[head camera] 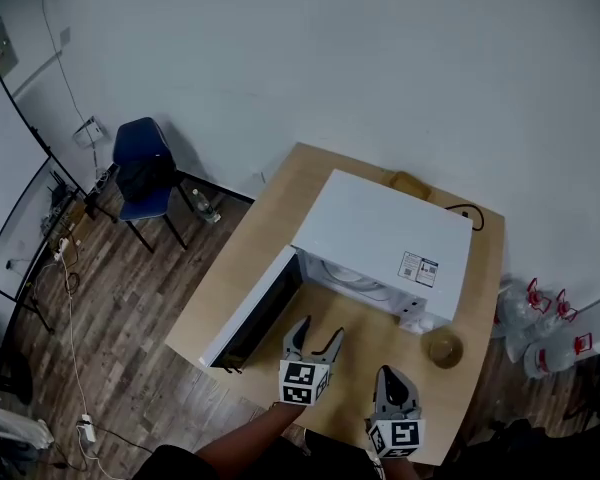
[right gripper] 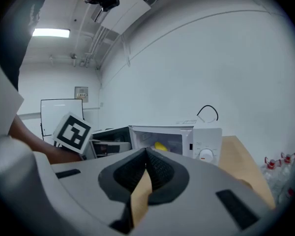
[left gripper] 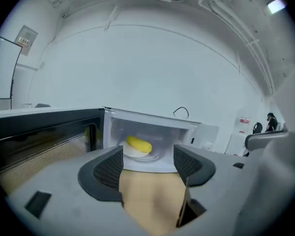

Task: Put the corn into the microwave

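At frame centre of the head view, on the wooden desk (head camera: 280, 193): white microwave (head camera: 385, 233), with its door (head camera: 255, 313) swung wide toward the lower left. Below it, near the bottom edge: left tongs (head camera: 318, 333) and right tongs (head camera: 390, 376), side by side over the front strip of the desk, both pointing up-frame at the open cavity. Just right of the right tongs, by the lower right corner of the microwave: small round brownish cup (head camera: 442, 348); cannot tell what it holds.

Corn (left gripper: 138, 144), at the centre of the left gripper view: lies yellow on a white plate (left gripper: 155, 154) inside the microwave, well apart from both tongs. Also shows at the centre of the right gripper view, corn (right gripper: 161, 146) as a small yellow patch through the open front, left of the control dial (right gripper: 205, 155).

Left tongs (left gripper: 148, 162), in their own view: stand wide apart, with only bare desk and the cavity between the padded tips; grip nothing. Right tongs (right gripper: 146, 159), in their own view: sit closed, pads pressed together at the tips, with nothing caught between them.

Toward the upper left of the head view: blue chair (head camera: 145, 168) on the wood floor. At the right edge: clear bottles (head camera: 540, 313) with red caps.
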Available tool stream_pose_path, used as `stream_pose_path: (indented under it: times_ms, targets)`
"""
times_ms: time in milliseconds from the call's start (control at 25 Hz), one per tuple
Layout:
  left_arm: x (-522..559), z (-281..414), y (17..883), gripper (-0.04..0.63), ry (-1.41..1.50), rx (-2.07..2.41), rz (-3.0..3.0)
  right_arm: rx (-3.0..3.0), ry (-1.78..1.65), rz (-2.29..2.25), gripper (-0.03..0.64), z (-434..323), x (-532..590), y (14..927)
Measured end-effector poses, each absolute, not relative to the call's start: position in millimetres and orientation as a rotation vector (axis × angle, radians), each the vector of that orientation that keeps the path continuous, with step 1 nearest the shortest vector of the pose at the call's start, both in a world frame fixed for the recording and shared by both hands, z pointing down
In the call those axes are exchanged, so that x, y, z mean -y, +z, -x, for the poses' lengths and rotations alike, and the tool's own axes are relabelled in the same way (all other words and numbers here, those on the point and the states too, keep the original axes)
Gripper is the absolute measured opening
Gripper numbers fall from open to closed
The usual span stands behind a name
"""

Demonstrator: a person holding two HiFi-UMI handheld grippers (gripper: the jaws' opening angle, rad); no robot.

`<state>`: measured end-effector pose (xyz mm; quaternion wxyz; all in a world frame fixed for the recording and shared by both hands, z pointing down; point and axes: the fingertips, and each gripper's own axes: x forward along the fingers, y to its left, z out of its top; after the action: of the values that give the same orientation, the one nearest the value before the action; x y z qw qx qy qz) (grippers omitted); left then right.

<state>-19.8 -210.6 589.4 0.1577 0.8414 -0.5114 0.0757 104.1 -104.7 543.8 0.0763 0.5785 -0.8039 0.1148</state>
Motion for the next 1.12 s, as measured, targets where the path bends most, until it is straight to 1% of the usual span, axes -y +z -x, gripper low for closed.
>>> stream_pose_path:
  times_ms: [200,360,400,440,520,600,640,880,1120]
  targets:
    - [144,29,545,0.295,0.066,1.412,-2.391,2.401,0.303,-1.813,0.060,-109,64,516]
    - [86,35,507,0.288,0.025,1.355,-2.485,2.406,0.218,-1.860,0.059,-105,17,489]
    - [72,39,498,0.264,0.025,1.350,-2.515,2.402,0.212,-1.865,0.059,-101,5,485]
    - [57,44,489,0.221,0.018,1.349,-2.537,2.397,0.206,-1.862,0.059,-96,-7,482]
    - [29,54,476,0.097,-0.001,1.354,-2.556,2.389,0.192,-1.842,0.060,-86,-26,479]
    - [2,65,470,0.070,0.000,1.370,-2.552,2.390,0.175,-1.815,0.059,-74,-43,476]
    - [-11,69,469,0.028,0.007,1.377,-2.549,2.390,0.164,-1.803,0.060,-68,-50,474]
    - [-78,83,458,0.018,0.044,1.392,-2.620,2.339,0.140,-1.792,0.058,-43,-102,460]
    - [-108,86,446,0.017,0.005,1.377,-2.636,2.324,0.115,-1.781,0.059,-34,-137,449]
